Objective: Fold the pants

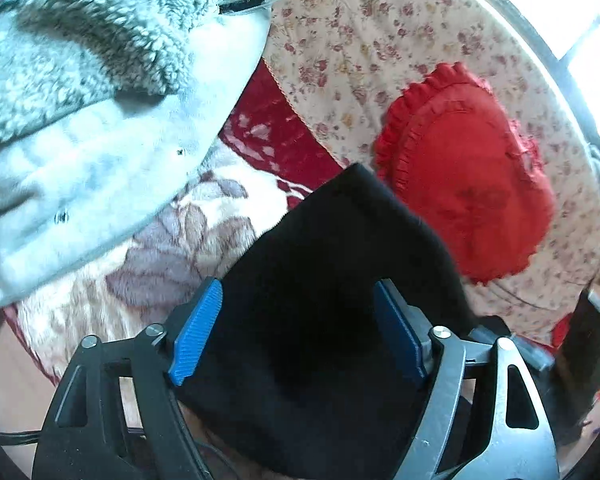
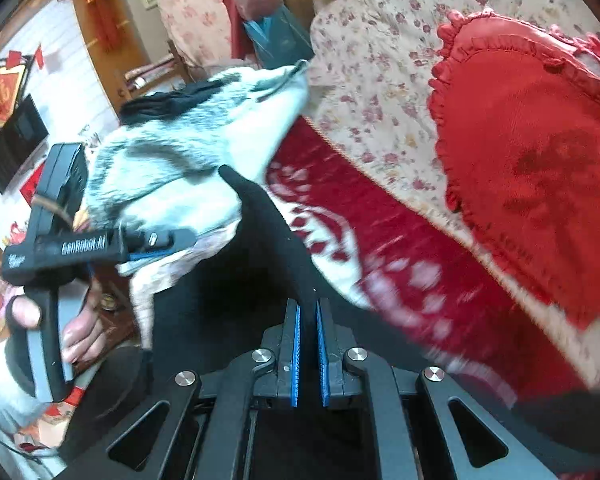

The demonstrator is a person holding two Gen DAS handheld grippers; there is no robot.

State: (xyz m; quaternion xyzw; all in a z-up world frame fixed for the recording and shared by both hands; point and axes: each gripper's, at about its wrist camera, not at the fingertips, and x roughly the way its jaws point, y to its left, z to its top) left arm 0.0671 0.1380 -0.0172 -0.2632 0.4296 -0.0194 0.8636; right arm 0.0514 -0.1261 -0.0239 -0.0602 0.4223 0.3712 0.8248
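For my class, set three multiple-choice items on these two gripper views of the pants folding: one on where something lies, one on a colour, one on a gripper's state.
1. Where does the red heart-shaped cushion lie?
A. on the floral sheet
B. on top of the fleece jacket
C. on the floor

2. What colour are the pants?
A. grey
B. black
C. red

3. How do the jaws of the right gripper stand?
A. spread wide apart
B. nearly together, with a narrow gap
C. out of view

Answers:
1. A, since the floral print surrounds the cushion in both views.
2. B, since the cloth between the left gripper pads is plain black.
3. B, since the two blue pads stand close and parallel over the black cloth; whether cloth is pinched between them cannot be told.
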